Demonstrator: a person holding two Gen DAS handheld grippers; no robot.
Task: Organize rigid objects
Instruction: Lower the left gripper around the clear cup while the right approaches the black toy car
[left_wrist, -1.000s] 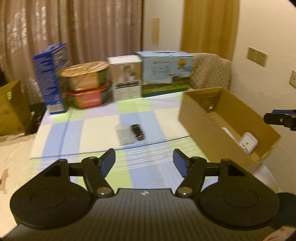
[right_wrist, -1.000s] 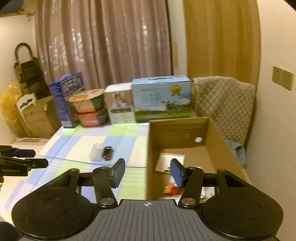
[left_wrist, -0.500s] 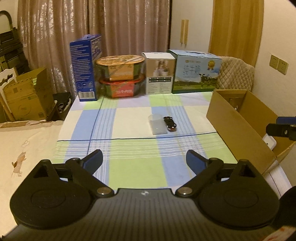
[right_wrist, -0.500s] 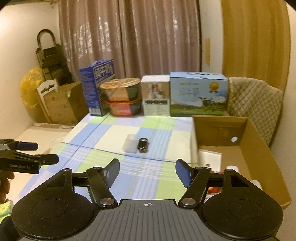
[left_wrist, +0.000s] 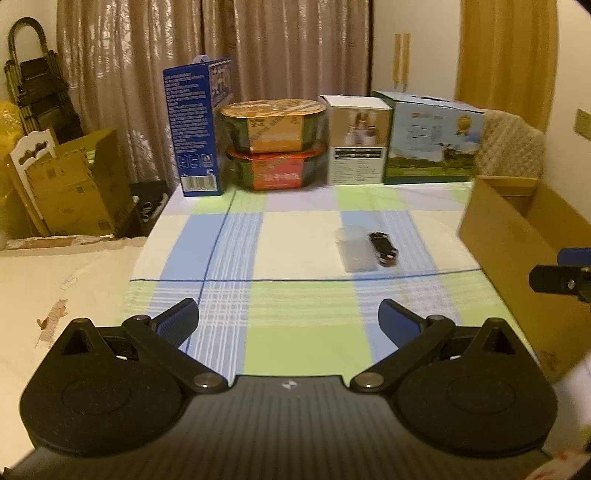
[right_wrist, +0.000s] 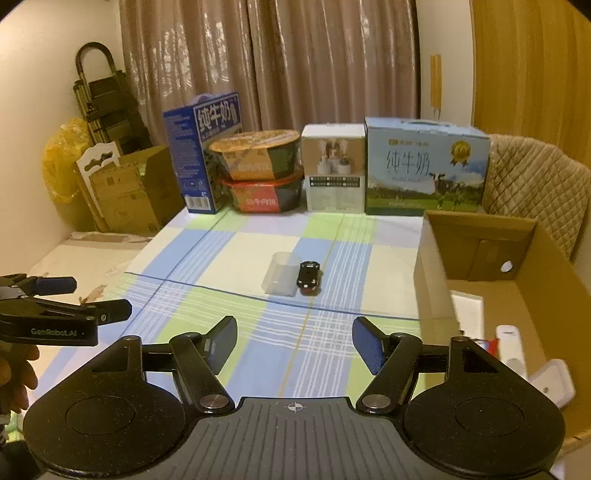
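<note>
A small black toy car (left_wrist: 383, 248) (right_wrist: 308, 277) lies on the checked tablecloth beside a clear plastic case (left_wrist: 354, 248) (right_wrist: 280, 273), mid-table. An open cardboard box (left_wrist: 517, 251) (right_wrist: 436, 273) stands at the table's right edge and holds white items (right_wrist: 511, 347). My left gripper (left_wrist: 288, 323) is open and empty, well short of the car. My right gripper (right_wrist: 294, 343) is open and empty, near the box's left wall. Each gripper shows at the edge of the other's view, the left (right_wrist: 62, 314) and the right (left_wrist: 561, 277).
Along the table's back stand a blue carton (left_wrist: 195, 129), two stacked noodle bowls (left_wrist: 275, 144), a white box (left_wrist: 356, 140) and a milk carton box (left_wrist: 432, 138). Cardboard boxes (left_wrist: 70, 184) sit on the floor at left. A padded chair (right_wrist: 535, 184) is behind the open box.
Both views have swung left, from the cardboard box toward the table's middle. The left gripper's jaws have opened wider. The right gripper's jaws have opened a little.
</note>
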